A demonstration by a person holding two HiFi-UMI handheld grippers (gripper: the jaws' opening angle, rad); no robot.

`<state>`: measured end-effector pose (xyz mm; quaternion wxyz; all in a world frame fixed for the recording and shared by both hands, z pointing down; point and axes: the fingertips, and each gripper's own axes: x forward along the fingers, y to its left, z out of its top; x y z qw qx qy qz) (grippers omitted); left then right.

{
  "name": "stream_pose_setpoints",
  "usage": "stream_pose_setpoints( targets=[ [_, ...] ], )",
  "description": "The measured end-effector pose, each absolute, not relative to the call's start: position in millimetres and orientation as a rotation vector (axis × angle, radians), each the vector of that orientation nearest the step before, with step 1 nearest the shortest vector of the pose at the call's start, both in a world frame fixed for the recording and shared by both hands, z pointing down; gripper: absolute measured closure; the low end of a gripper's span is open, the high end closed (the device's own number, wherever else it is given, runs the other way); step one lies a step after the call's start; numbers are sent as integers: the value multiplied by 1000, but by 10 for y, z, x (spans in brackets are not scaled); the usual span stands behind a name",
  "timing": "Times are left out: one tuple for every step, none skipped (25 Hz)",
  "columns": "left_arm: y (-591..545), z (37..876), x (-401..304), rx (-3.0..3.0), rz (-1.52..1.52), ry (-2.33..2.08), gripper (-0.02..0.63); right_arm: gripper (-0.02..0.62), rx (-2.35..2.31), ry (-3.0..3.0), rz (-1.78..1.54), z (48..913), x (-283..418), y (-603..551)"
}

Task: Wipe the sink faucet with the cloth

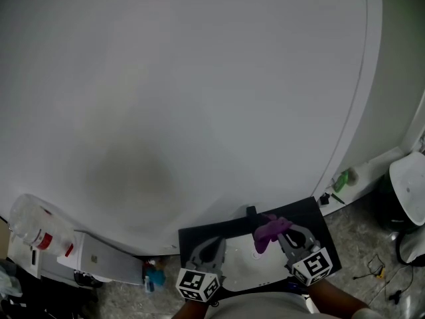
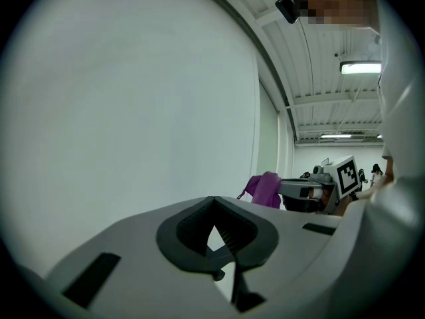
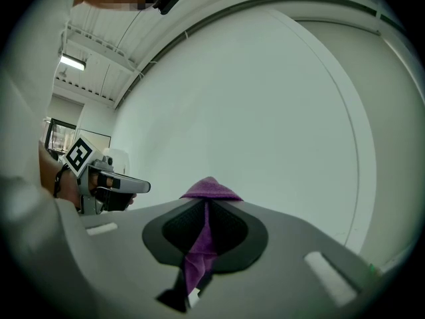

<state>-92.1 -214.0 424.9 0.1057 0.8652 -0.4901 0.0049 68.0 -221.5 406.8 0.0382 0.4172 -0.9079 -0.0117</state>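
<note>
The purple cloth [image 1: 271, 230] is pinched in the right gripper [image 1: 281, 234], whose jaws are closed on it. One end sticks up past the tips and the rest hangs down between the pads [image 3: 226, 228]. It hangs above the far right part of a dark-framed sink [image 1: 312, 218] with a pale basin, low and near in the head view. Just left of it, the left gripper [image 1: 210, 247] has its jaws together with nothing between them. A small dark stub [image 1: 251, 211] stands at the sink's far edge, too small to identify. A white wall [image 1: 199, 98] fills the far side. A green bottle [image 1: 342, 179] lies at its foot on the right.
</note>
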Motion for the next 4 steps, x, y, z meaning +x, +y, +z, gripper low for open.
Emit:
stream_pose_setpoints(
  targets=[
    [-2144,4251,-928,2548,14,-1448,600,572,1281,-2782,-44,4075,682,-2224],
    [-2150,4255,-933,2545,13,-1453,600,572,1283,-2779,-50,4083,690,-2235],
    [-2156,4259,-938,2543,13,-1457,600,572,1286,-2777,-54,4092,700,-2246],
    [-2162,4264,-941,2541,13,-1461,600,572,1290,-2774,-57,4101,712,-2257]
  ],
)
